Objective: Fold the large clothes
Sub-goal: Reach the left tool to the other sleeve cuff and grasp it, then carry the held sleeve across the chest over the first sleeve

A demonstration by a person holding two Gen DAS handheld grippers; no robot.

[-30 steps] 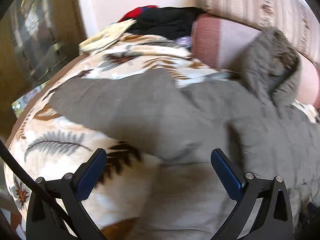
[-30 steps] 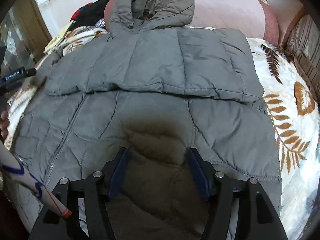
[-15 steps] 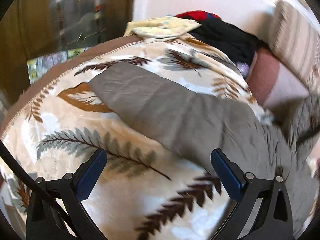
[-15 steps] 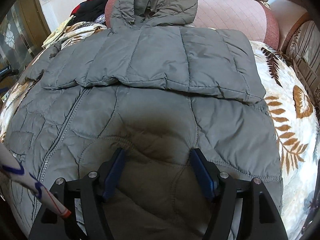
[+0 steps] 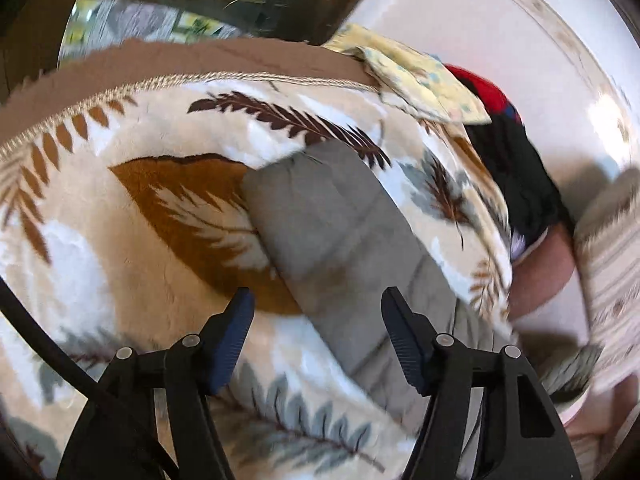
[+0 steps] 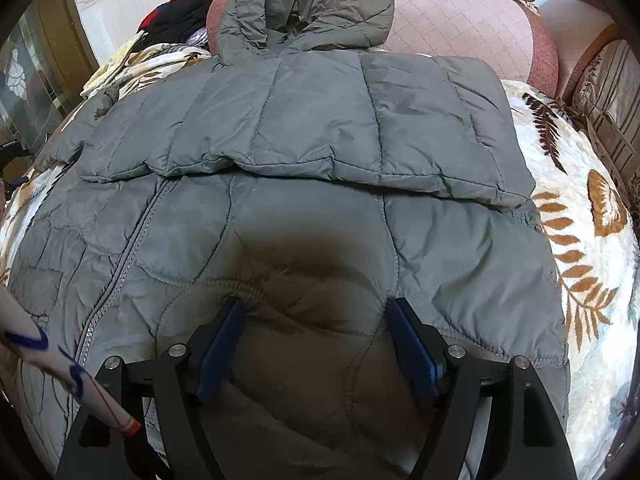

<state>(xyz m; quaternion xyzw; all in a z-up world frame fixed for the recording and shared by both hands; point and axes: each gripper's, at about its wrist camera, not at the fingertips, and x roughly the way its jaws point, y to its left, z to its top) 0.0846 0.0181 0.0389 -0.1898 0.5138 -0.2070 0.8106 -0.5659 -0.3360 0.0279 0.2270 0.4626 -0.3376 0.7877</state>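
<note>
While the right gripper [image 6: 316, 316] rests open on the jacket [image 6: 304, 128], the left gripper [image 5: 316, 308], also open, hovers over its sleeve [image 5: 320, 216] and blanket [image 5: 100, 264].

A home bedroom or sitting room. A soft blanket [image 5: 132, 240] printed with brown and grey fern leaves covers a bed or wide couch under both tools. Ahead of the right tool, a pink quilted bolster [image 6: 460, 28] runs along the far edge, with striped cushions [image 6: 608, 96] beyond it and to the right. Ahead and to the left, loose clothes [image 6: 176, 20] in black and red are piled by a white wall [image 5: 500, 24]. Further left stands a wooden cabinet [image 6: 52, 52] with glass doors. A grey padded jacket [image 6: 312, 184] lies spread on the blanket.
</note>
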